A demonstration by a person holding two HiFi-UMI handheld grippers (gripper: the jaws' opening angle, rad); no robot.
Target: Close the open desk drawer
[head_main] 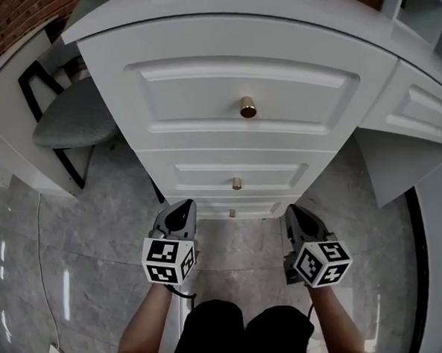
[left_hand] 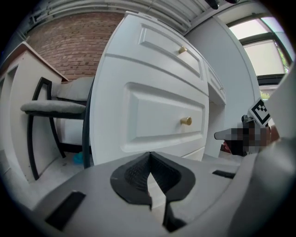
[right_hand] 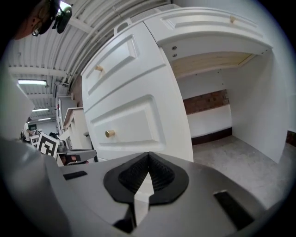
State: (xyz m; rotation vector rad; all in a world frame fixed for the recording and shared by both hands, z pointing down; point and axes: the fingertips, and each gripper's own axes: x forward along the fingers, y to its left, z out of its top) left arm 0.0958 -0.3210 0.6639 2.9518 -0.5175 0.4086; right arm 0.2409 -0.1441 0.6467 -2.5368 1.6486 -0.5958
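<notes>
A white drawer unit [head_main: 234,83] stands in front of me with three stacked drawers. The top knob [head_main: 248,106], middle knob [head_main: 237,183] and bottom knob [head_main: 232,212] are all gold. In both gripper views the drawer fronts [left_hand: 152,111] [right_hand: 129,115] look about flush; I cannot tell which one stands out. My left gripper [head_main: 179,209] hangs low before the bottom drawer, jaws shut and empty, apart from the unit. My right gripper [head_main: 296,214] is level with it at the right, also shut on nothing. The closed fingers [left_hand: 149,157] [right_hand: 148,157] meet at their tips.
A grey-cushioned chair [head_main: 74,117] with a black frame stands left of the unit, beside a white panel [head_main: 15,129]. To the right is the desk's knee space [right_hand: 222,106] and another small drawer [head_main: 427,110]. A thin cable [head_main: 43,273] lies on the marble floor.
</notes>
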